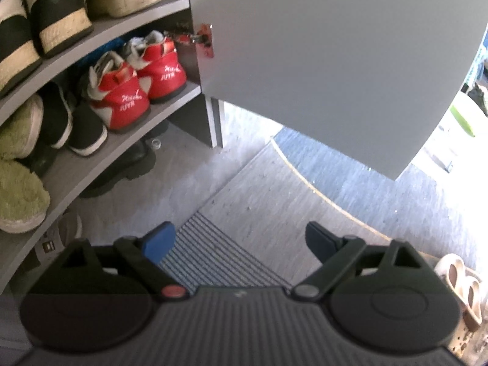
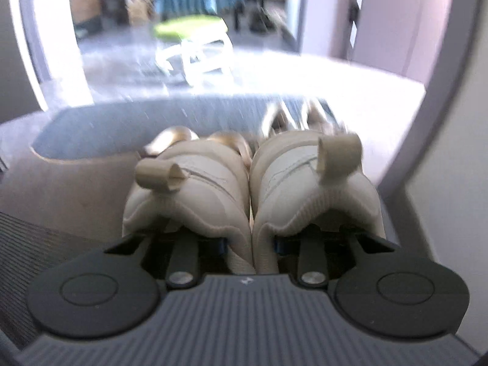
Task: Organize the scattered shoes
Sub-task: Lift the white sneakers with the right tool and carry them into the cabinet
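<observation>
My right gripper (image 2: 251, 244) is shut on a pair of beige sneakers (image 2: 253, 189), pinching their two touching inner heel walls together. The sneakers hang heel-first toward the camera, lifted off the floor, and hide most of the blue pads (image 2: 222, 244). My left gripper (image 1: 241, 241) is open with nothing between its fingers, held above a striped doormat (image 1: 213, 256). To its left is an open shoe cabinet (image 1: 100, 158) whose shelves hold red sneakers (image 1: 137, 82), green fluffy slippers (image 1: 18, 183) and black-and-white shoes (image 1: 55, 9).
The cabinet's grey door (image 1: 320, 45) stands open above the left gripper. Pale sandals (image 1: 460, 286) lie on the floor at the lower right. A dark boot (image 1: 128, 164) sits under the bottom shelf. Ahead of the right gripper are blurred shoes (image 2: 305, 119) and a green-topped white stool (image 2: 192, 27).
</observation>
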A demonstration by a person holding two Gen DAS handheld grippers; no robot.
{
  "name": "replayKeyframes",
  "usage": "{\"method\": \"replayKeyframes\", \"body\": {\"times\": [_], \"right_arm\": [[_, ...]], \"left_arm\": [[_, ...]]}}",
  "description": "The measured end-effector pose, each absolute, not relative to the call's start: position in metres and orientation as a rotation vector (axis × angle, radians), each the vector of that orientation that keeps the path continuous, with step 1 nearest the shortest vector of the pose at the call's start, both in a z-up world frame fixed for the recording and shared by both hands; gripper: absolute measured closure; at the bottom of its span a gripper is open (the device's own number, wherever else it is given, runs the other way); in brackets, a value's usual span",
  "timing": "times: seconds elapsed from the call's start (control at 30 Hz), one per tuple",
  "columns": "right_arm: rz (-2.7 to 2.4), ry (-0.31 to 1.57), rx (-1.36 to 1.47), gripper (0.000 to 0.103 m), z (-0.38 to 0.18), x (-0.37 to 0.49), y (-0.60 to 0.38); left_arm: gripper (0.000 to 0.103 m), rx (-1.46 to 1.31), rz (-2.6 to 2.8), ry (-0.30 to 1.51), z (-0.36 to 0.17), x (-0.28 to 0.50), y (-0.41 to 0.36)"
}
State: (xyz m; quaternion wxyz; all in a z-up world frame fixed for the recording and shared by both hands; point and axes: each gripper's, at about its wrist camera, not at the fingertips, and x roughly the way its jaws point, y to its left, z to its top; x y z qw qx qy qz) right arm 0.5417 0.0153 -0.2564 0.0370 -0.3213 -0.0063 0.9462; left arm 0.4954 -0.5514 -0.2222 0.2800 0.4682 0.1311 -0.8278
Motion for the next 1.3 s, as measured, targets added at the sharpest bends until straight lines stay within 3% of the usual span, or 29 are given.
{"method": "replayKeyframes", "body": {"times": [0.27, 0.77, 1.0, 1.3], "right_arm": [[3.145, -0.002, -0.681, 0.071, -0.201, 0.488, -0.030], [3.751, -0.078, -0.306, 0.071, -0.089, 0.450, -0.168], [3.986, -0.109, -0.058, 0.071, -0.022, 0.462, -0.213], [4.303, 0.080, 0.157, 0.071, 0.059, 0.487, -0.289]], "left_arm": [[0.009, 1.098, -2.210, 0.254, -0.199, 0.513, -0.561], [0.006, 0.750, -2.117, 0.493, -0.150, 0.540, -0.611], [0.004, 0.550, -2.041, 0.425, -0.134, 0.562, -0.609], [0.003, 0.447, -1.803, 0.286, -0.114, 0.621, -0.643]]}}
